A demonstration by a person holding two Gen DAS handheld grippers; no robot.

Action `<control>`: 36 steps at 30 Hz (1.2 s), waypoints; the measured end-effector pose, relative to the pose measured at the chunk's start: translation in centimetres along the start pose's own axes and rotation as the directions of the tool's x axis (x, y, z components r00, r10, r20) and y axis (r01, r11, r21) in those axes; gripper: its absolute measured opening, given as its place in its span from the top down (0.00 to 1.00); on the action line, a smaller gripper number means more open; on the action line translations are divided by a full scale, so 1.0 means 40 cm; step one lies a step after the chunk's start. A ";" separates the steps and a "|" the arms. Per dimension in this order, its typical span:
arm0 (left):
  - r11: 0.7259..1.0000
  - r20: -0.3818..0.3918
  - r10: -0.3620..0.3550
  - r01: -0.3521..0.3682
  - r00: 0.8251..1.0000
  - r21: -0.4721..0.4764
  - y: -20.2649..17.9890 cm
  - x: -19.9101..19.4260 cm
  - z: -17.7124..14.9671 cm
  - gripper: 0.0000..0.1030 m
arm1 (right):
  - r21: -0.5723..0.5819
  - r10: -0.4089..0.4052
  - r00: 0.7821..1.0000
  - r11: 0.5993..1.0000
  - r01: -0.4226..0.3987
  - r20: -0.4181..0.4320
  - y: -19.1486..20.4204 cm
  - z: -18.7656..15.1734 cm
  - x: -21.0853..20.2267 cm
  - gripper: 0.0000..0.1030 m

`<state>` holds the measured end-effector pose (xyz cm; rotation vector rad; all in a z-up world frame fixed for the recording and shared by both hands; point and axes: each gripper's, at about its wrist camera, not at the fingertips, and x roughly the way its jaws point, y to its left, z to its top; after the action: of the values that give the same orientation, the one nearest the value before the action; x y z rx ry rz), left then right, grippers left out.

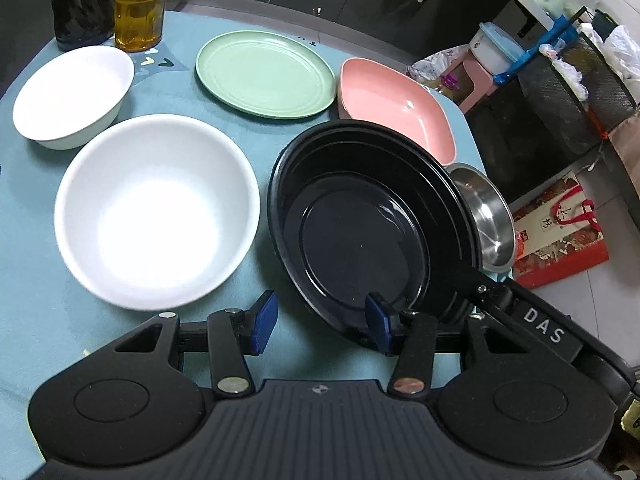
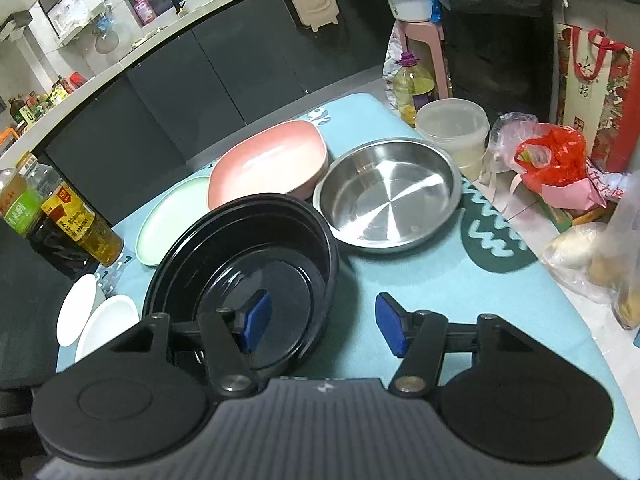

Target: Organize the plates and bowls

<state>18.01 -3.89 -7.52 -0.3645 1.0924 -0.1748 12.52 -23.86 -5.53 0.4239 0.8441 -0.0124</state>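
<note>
Left wrist view shows my left tool (image 1: 320,322) spread, its right pad over the near rim of the black plate (image 1: 360,232), pinching nothing. Ahead-left sit two white bowls (image 1: 156,212) (image 1: 72,96), apart; beyond lie the green plate (image 1: 266,74) and pink dish (image 1: 396,108). My right tool (image 2: 322,328) is spread too, steel dish (image 2: 390,196) ahead. Nothing looks stacked; I judge sorting barely begun.

Left tongs (image 1: 322,326), right tongs (image 2: 324,322) agape.
</note>
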 end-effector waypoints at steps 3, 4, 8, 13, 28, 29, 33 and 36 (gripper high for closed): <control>0.998 -0.003 -0.017 0.017 1.000 0.053 -0.010 0.012 -0.002 0.76 | -0.010 -0.004 1.000 1.000 0.004 -0.008 -0.001 0.003 0.020 0.54; 0.998 0.000 -0.009 0.009 1.000 0.064 -0.014 0.012 -0.005 0.76 | -0.022 0.003 1.000 1.000 -0.003 -0.015 0.000 0.003 0.026 0.63; 0.993 0.038 -0.017 0.012 0.999 0.114 -0.028 -0.028 -0.029 0.76 | -0.038 0.010 0.999 0.999 -0.012 -0.036 -0.008 -0.009 0.016 0.83; 0.989 0.052 -0.042 0.034 0.998 0.144 -0.029 -0.088 -0.073 0.76 | -0.054 0.005 1.000 0.998 -0.006 -0.009 -0.007 -0.039 -0.059 0.83; 0.990 0.061 -0.031 0.022 0.998 0.142 0.061 -0.232 -0.228 0.76 | -0.138 0.019 0.999 0.990 -0.024 -0.037 0.066 -0.164 -0.179 0.81; 0.990 0.065 -0.027 0.017 0.998 0.143 0.066 -0.240 -0.237 0.76 | -0.146 0.022 0.999 0.989 -0.028 -0.039 0.071 -0.171 -0.183 0.80; 0.989 0.072 -0.012 0.001 0.997 0.148 0.083 -0.265 -0.270 0.76 | -0.170 0.029 0.998 0.985 -0.037 -0.051 0.095 -0.209 -0.204 0.80; 0.989 0.074 -0.008 -0.003 0.997 0.146 0.097 -0.279 -0.291 0.76 | -0.182 0.028 0.998 0.983 -0.039 -0.063 0.107 -0.231 -0.212 0.80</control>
<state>2.42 0.87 -4.43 -0.2389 0.9990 -0.2402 0.94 -17.86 -3.24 0.2662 0.8884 0.1091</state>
